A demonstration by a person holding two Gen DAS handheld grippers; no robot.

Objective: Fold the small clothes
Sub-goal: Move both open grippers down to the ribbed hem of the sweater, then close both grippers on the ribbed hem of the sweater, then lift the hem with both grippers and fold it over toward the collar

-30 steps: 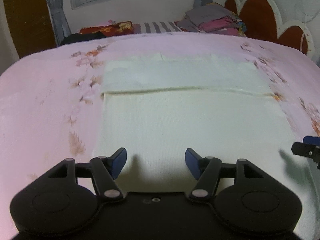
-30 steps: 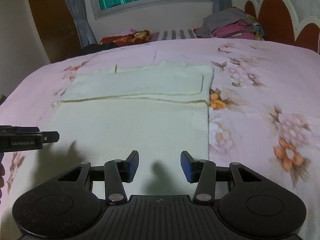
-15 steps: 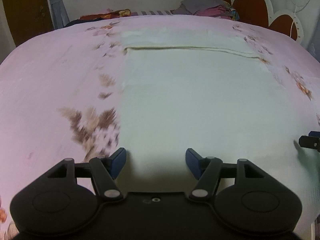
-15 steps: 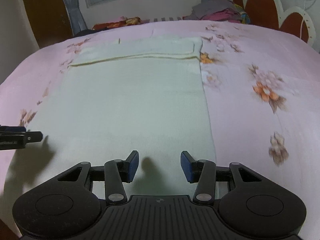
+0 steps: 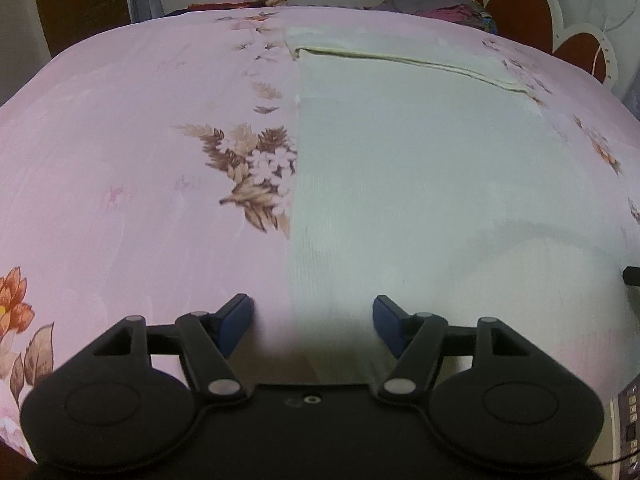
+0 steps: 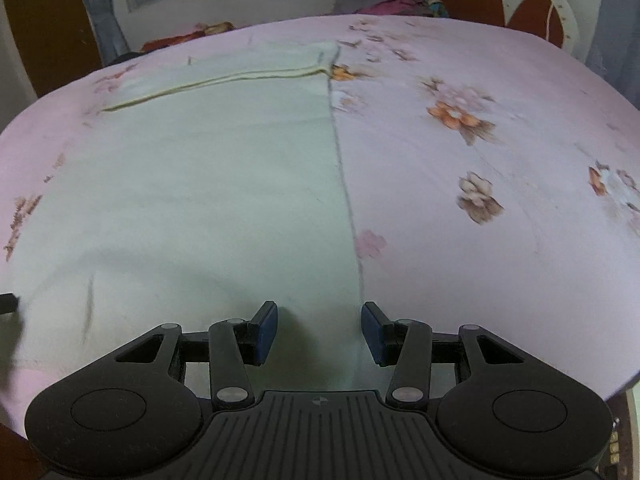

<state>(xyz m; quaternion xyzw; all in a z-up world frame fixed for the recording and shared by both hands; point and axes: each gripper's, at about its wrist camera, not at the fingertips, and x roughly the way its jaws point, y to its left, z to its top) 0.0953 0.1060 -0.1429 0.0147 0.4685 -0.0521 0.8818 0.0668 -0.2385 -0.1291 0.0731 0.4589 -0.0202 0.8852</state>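
Hovering over the pale cream knitted garment (image 5: 420, 168) spread flat on my pink floral bed (image 5: 140, 140), left tongs (image 5: 313, 326) opening, right tongs (image 6: 319, 330) parted and empty; both should pinch its near corners evenly.

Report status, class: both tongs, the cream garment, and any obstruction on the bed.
Left tongs opening, empty, over garment's left edge. Right tongs open, empty, over right edge. Cream garment flat, far end folded. Nothing in the way.

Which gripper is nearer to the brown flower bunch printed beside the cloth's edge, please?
Left. The left gripper straddles the cloth edge just below that flower bunch; the right gripper straddles the opposite edge.
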